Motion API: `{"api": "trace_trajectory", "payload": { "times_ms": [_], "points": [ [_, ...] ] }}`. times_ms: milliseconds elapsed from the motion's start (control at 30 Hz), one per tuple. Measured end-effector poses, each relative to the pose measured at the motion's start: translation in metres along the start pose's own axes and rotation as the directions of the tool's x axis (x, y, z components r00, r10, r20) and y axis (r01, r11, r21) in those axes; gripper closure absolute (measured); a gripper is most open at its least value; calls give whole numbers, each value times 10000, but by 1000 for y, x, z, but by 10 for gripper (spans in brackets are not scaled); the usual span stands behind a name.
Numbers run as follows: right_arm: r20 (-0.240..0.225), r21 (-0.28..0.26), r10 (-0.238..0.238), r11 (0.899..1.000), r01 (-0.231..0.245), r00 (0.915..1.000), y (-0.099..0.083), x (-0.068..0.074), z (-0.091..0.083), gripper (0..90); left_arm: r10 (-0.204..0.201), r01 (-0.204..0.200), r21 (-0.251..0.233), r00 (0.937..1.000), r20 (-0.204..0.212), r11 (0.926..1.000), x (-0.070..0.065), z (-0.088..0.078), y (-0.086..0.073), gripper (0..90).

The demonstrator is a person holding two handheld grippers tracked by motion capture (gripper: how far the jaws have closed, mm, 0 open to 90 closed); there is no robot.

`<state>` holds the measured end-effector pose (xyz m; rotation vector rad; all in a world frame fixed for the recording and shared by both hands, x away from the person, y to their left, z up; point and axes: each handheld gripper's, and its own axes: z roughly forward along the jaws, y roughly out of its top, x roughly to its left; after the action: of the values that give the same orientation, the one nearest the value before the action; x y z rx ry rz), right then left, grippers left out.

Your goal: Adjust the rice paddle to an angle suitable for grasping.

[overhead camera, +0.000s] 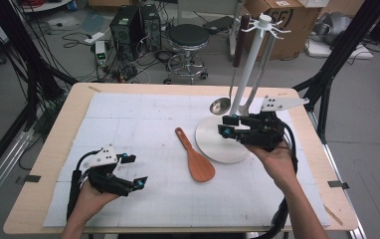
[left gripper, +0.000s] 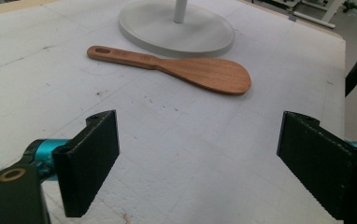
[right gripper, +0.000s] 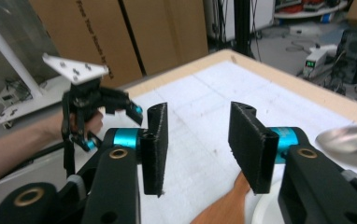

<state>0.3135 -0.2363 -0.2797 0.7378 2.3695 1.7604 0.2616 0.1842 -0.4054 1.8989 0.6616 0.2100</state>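
high view: one wooden spatula [overhead camera: 195, 156], one ladle [overhead camera: 221, 104], two open tools.

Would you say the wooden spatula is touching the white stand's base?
Apart: the left gripper view shows a strip of mat between the spatula and the base.

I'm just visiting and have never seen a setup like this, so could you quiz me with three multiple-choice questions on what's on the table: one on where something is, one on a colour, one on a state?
1. Where does the wooden spatula lie?
A. On the mat beside the stand's round base
B. Hanging from the stand
C. On the floor

2. What colour is the stand?
A. Red
B. White
C. Green

3. How is the left gripper?
A. Shut on the spatula
B. Shut on nothing
C. Open

Answers: 1 A, it rests flat left of the base. 2 B, pole and base are white. 3 C, its jaws stand wide apart over bare mat.
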Motion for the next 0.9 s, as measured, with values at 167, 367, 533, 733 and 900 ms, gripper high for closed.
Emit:
{"api": "trace_trajectory", "payload": {
  "times_ms": [167,367,533,733,900],
  "points": [
    [72,250,196,9995,-198,9998,-16,1,10,677,31,-31,58,10000,39,10000,-1,2,0,136],
    [152,488,203,9986,-211,9997,-27,1,18,781,36,-37,108,10000,44,9999,-3,4,0,136],
    [92,716,235,9971,-241,9997,-34,1,26,857,67,-67,139,10000,36,9999,-3,4,-1,136],
    [104,1032,321,9941,-330,9994,-46,-1,37,889,78,-79,160,10000,22,9998,-3,4,-1,136],
    [127,1162,362,9925,-374,9993,-52,0,45,894,71,-72,158,10000,40,9998,-3,4,-1,136]
  ]
}}
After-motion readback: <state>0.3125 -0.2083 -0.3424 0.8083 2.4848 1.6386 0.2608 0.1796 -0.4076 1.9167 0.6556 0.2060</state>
